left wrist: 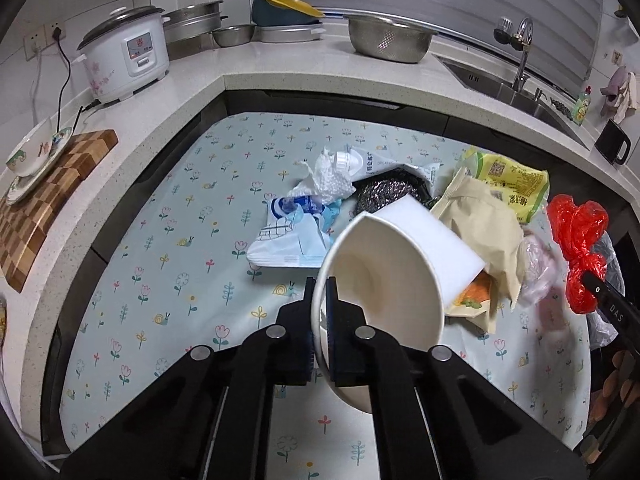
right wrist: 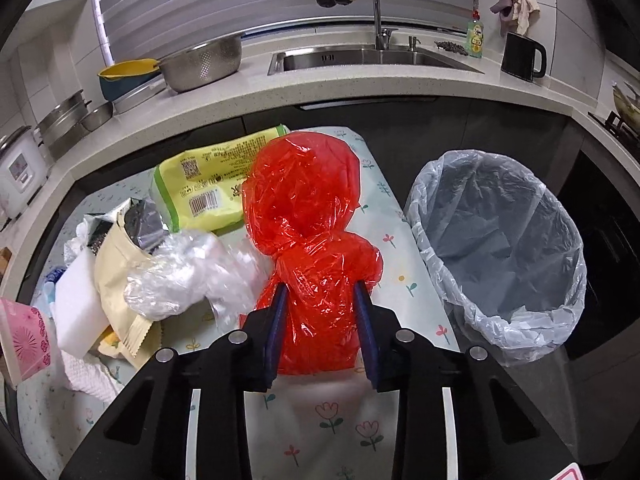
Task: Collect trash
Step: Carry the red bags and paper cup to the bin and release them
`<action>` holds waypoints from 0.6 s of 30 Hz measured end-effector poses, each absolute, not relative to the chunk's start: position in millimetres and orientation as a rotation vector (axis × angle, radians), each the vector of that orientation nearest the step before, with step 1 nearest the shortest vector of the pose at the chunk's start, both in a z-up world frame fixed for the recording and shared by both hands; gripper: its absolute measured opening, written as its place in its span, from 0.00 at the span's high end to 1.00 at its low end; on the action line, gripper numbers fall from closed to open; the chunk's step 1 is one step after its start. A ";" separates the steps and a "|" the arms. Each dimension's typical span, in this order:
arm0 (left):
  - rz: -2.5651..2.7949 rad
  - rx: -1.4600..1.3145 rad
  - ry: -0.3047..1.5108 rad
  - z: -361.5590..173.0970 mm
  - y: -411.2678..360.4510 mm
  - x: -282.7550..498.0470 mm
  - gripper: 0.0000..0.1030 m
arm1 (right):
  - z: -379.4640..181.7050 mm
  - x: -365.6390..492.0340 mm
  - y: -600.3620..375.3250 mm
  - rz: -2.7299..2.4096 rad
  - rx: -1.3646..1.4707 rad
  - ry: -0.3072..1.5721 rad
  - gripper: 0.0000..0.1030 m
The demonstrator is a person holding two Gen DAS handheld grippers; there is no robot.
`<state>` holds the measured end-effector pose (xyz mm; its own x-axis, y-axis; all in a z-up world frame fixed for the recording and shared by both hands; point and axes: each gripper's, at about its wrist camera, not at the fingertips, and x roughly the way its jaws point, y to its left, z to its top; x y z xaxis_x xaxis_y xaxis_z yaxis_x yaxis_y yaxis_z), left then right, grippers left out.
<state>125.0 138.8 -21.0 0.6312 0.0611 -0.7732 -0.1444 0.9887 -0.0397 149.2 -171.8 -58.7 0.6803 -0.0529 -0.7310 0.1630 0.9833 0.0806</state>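
My left gripper (left wrist: 320, 292) is shut on the rim of a white paper cup (left wrist: 380, 272), held tilted above the flowered table cover. My right gripper (right wrist: 322, 300) is shut on a crumpled red plastic bag (right wrist: 308, 216), lifted above the table; the bag also shows at the right of the left wrist view (left wrist: 580, 240). A trash pile lies on the cover: a white sponge block (left wrist: 424, 232), a beige pouch (right wrist: 116, 260), a yellow-green packet (right wrist: 212, 184), clear plastic wrap (right wrist: 188, 272), a steel scourer (left wrist: 384, 192), tissue (left wrist: 332, 180) and a blue-white wrapper (left wrist: 288, 236). A bin lined with a clear bag (right wrist: 500, 248) stands right of the table.
The grey counter (left wrist: 280, 76) wraps round the table, with a rice cooker (left wrist: 128, 56), steel bowls (left wrist: 388, 36), a sink (right wrist: 368, 56), a black mug (right wrist: 520, 56) and a cutting board with bowls (left wrist: 48, 184). A pink carton (right wrist: 24, 340) shows at the left edge.
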 end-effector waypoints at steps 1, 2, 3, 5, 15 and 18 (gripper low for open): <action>0.114 -0.102 0.867 -15.1 137.5 123.8 0.96 | -54.0 146.2 -173.2 -0.127 0.141 0.802 0.70; 0.107 -0.103 0.854 -8.6 135.6 122.8 0.96 | -47.8 142.7 -175.0 -0.128 0.146 0.788 0.70; 0.100 -0.104 0.844 -3.3 133.3 122.1 0.96 | -42.6 140.4 -177.7 -0.126 0.155 0.778 0.70; 0.077 -0.107 0.818 10.2 126.4 121.3 0.96 | -28.9 133.9 -183.1 -0.133 0.164 0.747 0.70; -0.160 -0.053 0.738 56.8 33.4 132.9 0.96 | 7.2 108.6 -235.7 -0.257 0.191 0.676 0.70; -0.267 -0.041 0.738 63.3 -9.5 141.9 0.96 | 5.1 101.1 -258.0 -0.305 0.205 0.677 0.70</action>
